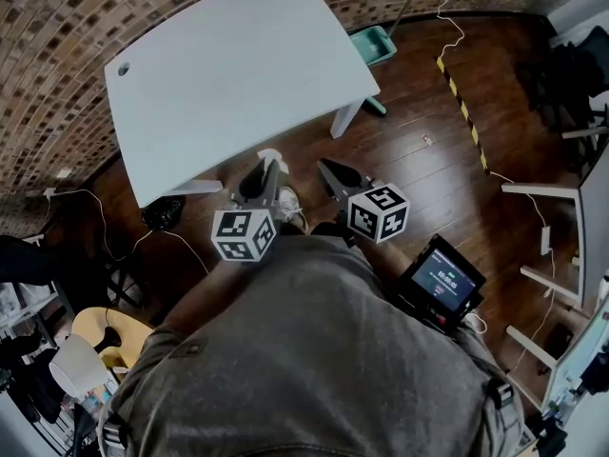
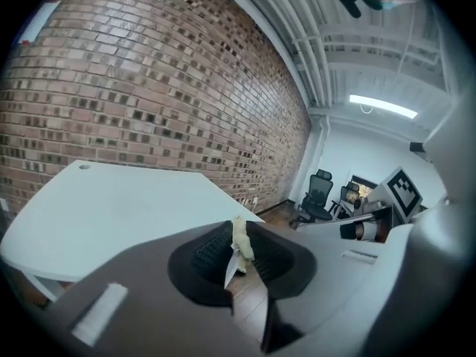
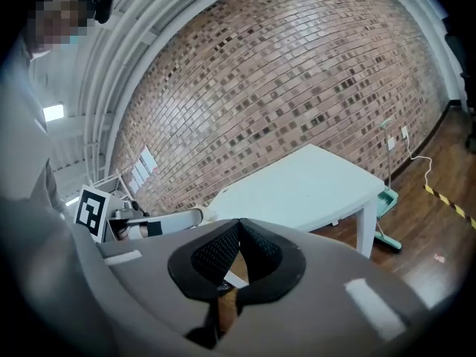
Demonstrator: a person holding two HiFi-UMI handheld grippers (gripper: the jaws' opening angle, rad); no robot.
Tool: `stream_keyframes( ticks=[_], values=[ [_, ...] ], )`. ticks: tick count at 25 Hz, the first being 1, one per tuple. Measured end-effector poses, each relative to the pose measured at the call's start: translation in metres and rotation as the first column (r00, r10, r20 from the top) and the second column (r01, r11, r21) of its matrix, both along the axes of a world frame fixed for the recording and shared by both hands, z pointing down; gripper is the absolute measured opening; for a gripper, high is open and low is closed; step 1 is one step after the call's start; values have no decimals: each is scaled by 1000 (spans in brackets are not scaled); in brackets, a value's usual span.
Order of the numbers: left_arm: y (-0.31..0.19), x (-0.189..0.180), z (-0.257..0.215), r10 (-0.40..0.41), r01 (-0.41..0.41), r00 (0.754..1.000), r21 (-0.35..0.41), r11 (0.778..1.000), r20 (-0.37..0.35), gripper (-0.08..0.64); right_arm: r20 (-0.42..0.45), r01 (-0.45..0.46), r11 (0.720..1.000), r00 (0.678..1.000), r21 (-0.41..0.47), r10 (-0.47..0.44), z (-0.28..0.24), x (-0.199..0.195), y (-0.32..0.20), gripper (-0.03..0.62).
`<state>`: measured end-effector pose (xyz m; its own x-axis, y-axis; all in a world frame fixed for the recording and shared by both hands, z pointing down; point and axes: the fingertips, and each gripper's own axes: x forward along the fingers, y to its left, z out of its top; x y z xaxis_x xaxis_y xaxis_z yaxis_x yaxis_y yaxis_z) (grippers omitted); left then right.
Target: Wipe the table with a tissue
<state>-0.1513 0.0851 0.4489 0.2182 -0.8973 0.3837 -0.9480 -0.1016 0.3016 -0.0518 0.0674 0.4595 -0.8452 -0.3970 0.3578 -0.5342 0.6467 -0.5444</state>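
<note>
The white table (image 1: 228, 74) stands on a dark wood floor in front of me, its top bare. My left gripper (image 1: 269, 167) hovers off the table's near edge, shut on a small crumpled white tissue (image 1: 269, 154). In the left gripper view the tissue (image 2: 239, 238) sticks up from the closed jaws of the left gripper (image 2: 236, 253), and the table (image 2: 111, 207) lies ahead to the left. My right gripper (image 1: 330, 171) is beside the left one, also short of the table. Its jaws meet in the right gripper view (image 3: 239, 233) with nothing visible between them, and the table (image 3: 297, 188) is ahead.
A brick wall runs behind the table. A teal dustpan (image 1: 373, 44) lies by the table's far right leg. Yellow-black tape (image 1: 461, 103) and cables cross the floor. A black screen device (image 1: 440, 279) sits at my right, a tan chair (image 1: 95, 336) at lower left.
</note>
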Motion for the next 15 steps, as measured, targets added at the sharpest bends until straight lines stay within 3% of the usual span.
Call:
stream_keyframes(
  ticks=[9, 15],
  values=[
    [-50, -48, 5, 48, -48, 999, 7, 999, -18, 55, -18, -56, 998, 998, 28, 57, -5, -45, -56, 12],
    [-77, -60, 8, 65, -65, 998, -6, 998, -22, 55, -23, -80, 997, 996, 15, 81, -1, -56, -85, 12]
  ],
)
